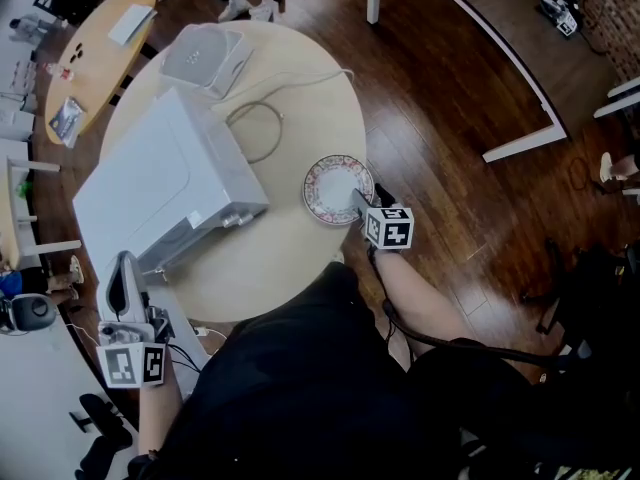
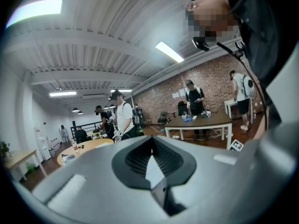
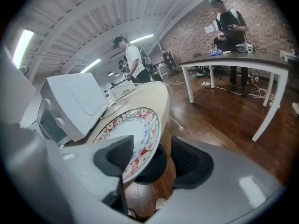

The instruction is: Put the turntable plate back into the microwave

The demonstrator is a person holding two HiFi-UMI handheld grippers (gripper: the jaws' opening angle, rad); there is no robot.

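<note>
Plate (image 1: 335, 186) rim between right claw (image 1: 360, 203) jaws

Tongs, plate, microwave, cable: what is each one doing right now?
Turntable plate: lying on the table near its edge, not in the microwave yet.
Right tongs: open, one jaw on each side of the plate's rim.
Left tongs: shut, empty, pointing up away from the table.
Microwave: standing on the table; door hard to tell.
Cable: lying in a loop on the table.
</note>
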